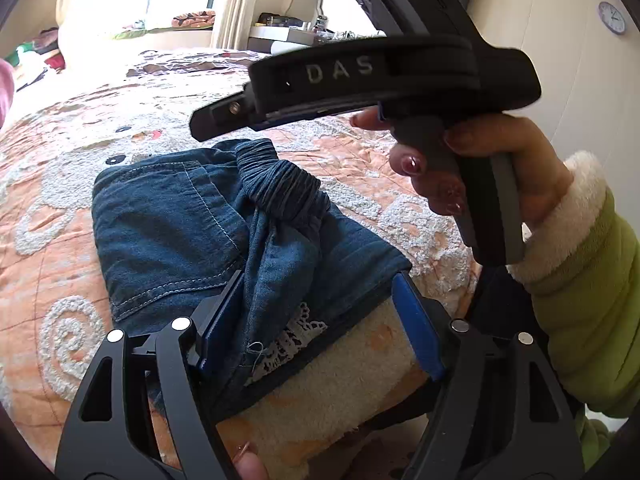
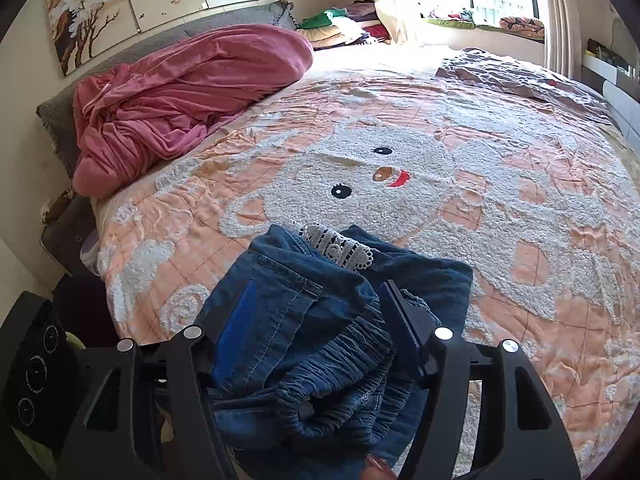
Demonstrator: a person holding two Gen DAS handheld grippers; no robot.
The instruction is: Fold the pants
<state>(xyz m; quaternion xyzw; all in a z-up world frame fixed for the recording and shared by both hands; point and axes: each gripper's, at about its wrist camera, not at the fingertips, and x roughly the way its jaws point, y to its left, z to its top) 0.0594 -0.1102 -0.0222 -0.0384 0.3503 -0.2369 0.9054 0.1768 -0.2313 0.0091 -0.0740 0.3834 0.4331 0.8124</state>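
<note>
Blue denim pants point(image 1: 168, 220) lie folded into a small bundle on the peach and white quilt point(image 1: 60, 208). Their gathered elastic waistband point(image 1: 276, 184) is bunched at the far end, and white lace trim point(image 1: 296, 336) shows at the near end. My left gripper point(image 1: 316, 312) stands open astride the near end, with the cloth lying loose between its blue pads point(image 1: 416, 328). My right gripper point(image 1: 208, 120), held by a hand in a green sleeve point(image 1: 580, 300), hovers just above the waistband end. From its own camera the right gripper point(image 2: 320, 312) is open over the waistband point(image 2: 340, 360) and the pants point(image 2: 280, 280).
A crumpled pink blanket point(image 2: 180, 96) lies at the head of the bed. A grey-brown cover point(image 2: 520, 76) lies at the far right corner. Folded clothes point(image 2: 340, 28) are stacked by the window, and a cluttered dresser point(image 1: 296, 32) stands past the bed. The quilt's bear pattern point(image 2: 380, 168) spreads beyond the pants.
</note>
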